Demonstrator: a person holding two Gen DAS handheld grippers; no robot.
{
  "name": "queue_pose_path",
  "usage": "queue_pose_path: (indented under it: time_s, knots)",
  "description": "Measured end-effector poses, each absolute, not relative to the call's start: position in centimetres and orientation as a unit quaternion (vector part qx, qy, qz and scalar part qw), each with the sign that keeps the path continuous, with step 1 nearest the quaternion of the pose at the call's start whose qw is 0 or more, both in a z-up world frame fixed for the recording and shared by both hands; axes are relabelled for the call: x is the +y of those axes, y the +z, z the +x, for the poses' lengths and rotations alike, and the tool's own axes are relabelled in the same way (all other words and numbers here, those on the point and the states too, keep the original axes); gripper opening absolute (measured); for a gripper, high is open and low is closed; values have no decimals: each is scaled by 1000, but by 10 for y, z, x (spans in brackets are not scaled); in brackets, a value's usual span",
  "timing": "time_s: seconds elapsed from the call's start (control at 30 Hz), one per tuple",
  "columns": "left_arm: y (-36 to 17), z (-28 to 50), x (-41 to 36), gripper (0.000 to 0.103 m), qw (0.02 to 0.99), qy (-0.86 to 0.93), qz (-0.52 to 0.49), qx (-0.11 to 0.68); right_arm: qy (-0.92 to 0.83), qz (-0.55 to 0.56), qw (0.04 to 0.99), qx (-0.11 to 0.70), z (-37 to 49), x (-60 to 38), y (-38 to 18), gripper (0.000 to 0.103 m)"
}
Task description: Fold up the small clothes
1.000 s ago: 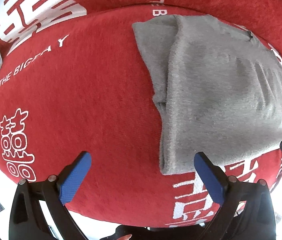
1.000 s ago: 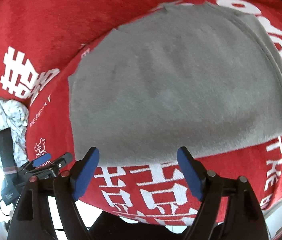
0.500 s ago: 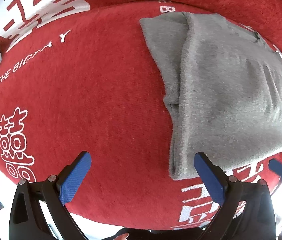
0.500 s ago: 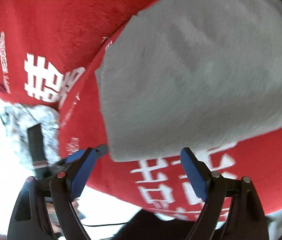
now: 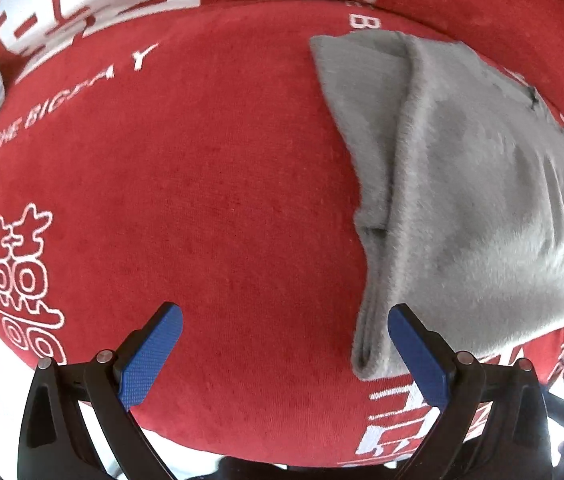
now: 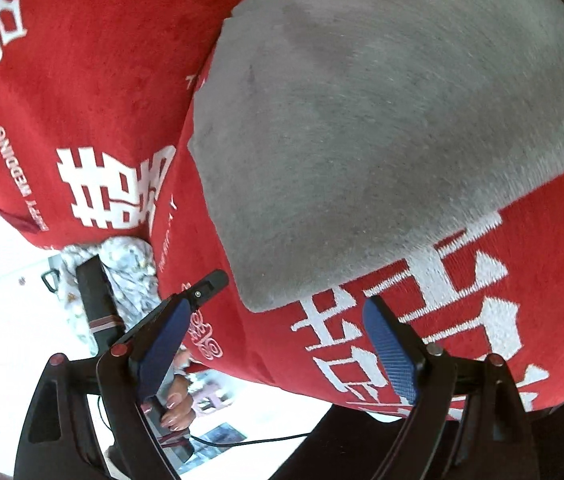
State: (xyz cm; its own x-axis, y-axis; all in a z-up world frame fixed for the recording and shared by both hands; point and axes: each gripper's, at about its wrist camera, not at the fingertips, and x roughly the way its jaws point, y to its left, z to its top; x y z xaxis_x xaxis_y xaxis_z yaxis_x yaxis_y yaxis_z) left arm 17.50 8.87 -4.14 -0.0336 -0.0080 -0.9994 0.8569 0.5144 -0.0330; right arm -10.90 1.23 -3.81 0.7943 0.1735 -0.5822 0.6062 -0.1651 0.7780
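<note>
Big red cloth with white lettering spread across the whole surface, fuzzy and grippy-looking. Gray garment lying flat on it toward the right side, already doubled over, stacked layers showing along its left edge. Patterned pale fabric bunched off at the cloth's far left edge, well apart from the gray piece. Left gripper low at the near edge, wide open, holding nothing, right finger just beside the garment's near corner. Right gripper also spread wide and empty, near the opposite near corner. Risk from here: pinching only the top layer so the stack peels apart, or snagging the red cloth underneath and dragging everything askew.
</note>
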Motion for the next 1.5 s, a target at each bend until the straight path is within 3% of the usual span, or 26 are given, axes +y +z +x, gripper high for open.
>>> queue_pose_path:
  time_s: [0.7,0.73,0.87,1.03,1.27,1.3,1.37,1.43,1.5]
  knots:
    - [-53,214,58,103,508,-458,134,717,-160,819,528,159,-69,12,-84,89]
    - [-55,216,57,103,502,-459,123,723,-161,823,522,156,-70,12,-85,79]
    - [-59,214,52,103,491,-457,91,736,-149,848,492,127,-74,11,-94,12]
    - [-62,210,39,103,459,-471,64,751,-109,840,526,79,-79,-2,-69,9]
    - [-65,194,-6,101,417,-505,53,754,-82,800,585,109,-78,-19,-31,9]
    - [-62,191,-11,98,420,-511,60,747,-82,798,587,114,-79,-19,-32,9]
    - [-55,179,-21,77,436,-519,93,730,-82,799,583,126,-81,-15,-36,9]
    - [-55,168,-29,66,445,-517,119,722,-85,797,580,147,-85,-8,-42,9]
    - [-57,162,-30,65,456,-512,138,715,-89,794,572,186,-88,0,-48,9]
